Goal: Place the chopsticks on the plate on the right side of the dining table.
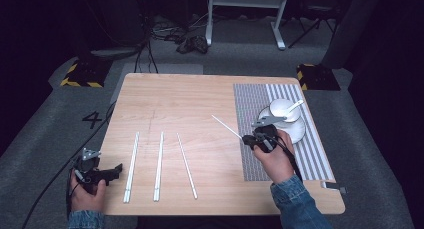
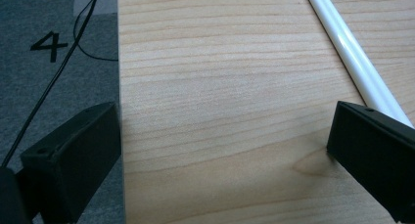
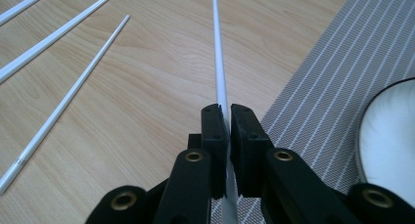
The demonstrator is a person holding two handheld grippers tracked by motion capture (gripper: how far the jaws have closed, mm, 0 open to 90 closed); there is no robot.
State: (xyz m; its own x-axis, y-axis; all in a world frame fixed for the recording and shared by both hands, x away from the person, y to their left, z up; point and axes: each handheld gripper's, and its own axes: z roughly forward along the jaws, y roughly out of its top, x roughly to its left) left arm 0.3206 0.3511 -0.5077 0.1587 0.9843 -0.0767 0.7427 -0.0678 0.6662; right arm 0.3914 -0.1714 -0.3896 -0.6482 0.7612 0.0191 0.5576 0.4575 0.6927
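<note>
From the high view, my right claw (image 1: 248,139) is clamped on a single white chopstick (image 1: 226,126), gripped at its thick end so the tip slants up and left over the bare wood, right at the edge of the striped placemat (image 1: 252,164). I'd guess it is bound for the mat, beside the white plate (image 1: 299,131), bowl (image 1: 280,108) and spoon (image 1: 295,105). Three more chopstick lines lie side by side on the tabletop (image 1: 165,94); whether the left two are pairs I can't quite make out. My left claw (image 1: 118,168) waits at the near left corner.

In the left gripper view, my jaws stand wide with nothing between them, straddling the tabletop's edge; one white chopstick pair (image 2: 352,57) runs off past the right jaw, ends cut off.

In the right gripper view, the jaws pinch the chopstick, whose near end is hidden between them. The plate is cropped at the right.
</note>
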